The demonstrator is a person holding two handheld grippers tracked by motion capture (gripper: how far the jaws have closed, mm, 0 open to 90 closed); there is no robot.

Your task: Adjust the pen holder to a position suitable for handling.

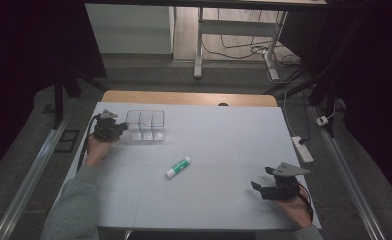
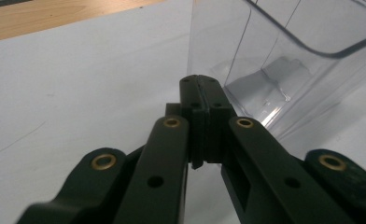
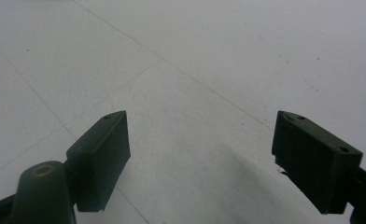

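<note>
Left tongs (image 2: 200,84) closed beside clear organizer (image 1: 145,125); glue stick (image 1: 178,167) between both tongs.

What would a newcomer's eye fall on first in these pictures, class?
Probably the green-and-white glue stick, lying alone mid-table on the pale surface. Next, the clear plastic organizer at the far left, with the left gripper shut beside its wall. The right gripper rests open near the table's front right corner.

The white-topped desk (image 1: 219,135) carries a clear divided bin (image 1: 145,125) near its far-left corner and a glue stick (image 1: 178,167) mid-desk.
</note>
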